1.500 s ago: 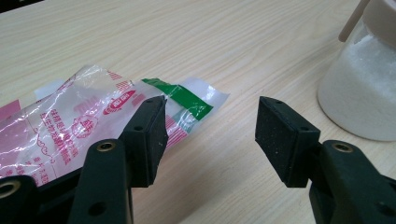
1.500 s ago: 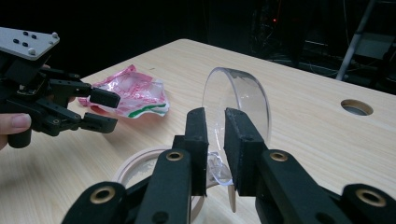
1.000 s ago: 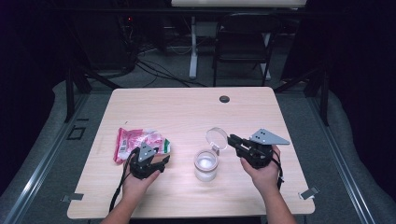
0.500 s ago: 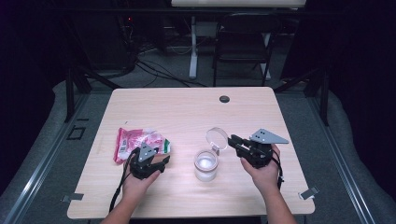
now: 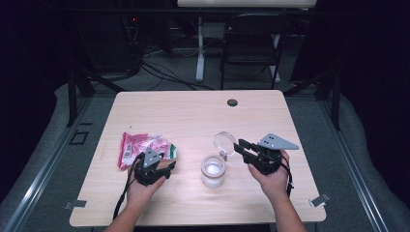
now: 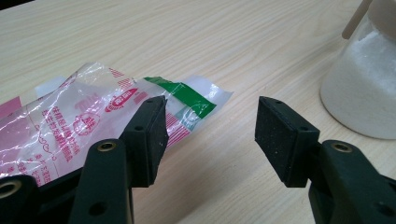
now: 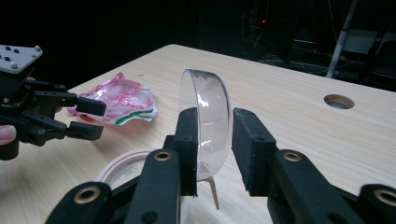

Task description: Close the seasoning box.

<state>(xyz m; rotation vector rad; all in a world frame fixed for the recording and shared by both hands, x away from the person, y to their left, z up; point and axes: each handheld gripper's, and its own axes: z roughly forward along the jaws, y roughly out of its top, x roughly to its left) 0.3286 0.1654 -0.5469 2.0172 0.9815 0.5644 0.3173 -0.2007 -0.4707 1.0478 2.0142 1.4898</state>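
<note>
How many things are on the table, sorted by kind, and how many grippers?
Jars: 1, clear jar of white powder.
Lids: 1, clear lid.
Packets: 1, pink packet.
Grippers: 2, left gripper, right gripper.
Total: 5.

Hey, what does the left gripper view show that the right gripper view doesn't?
Left gripper view's own: the left gripper with its open jaws close up, the printed lettering on the packet, and white powder through the side of the jar. Right gripper view's own: the clear lid standing on edge between the jaws of the right gripper, which have just been opening, and the round hole in the table. Shared: packet, jar, table.
</note>
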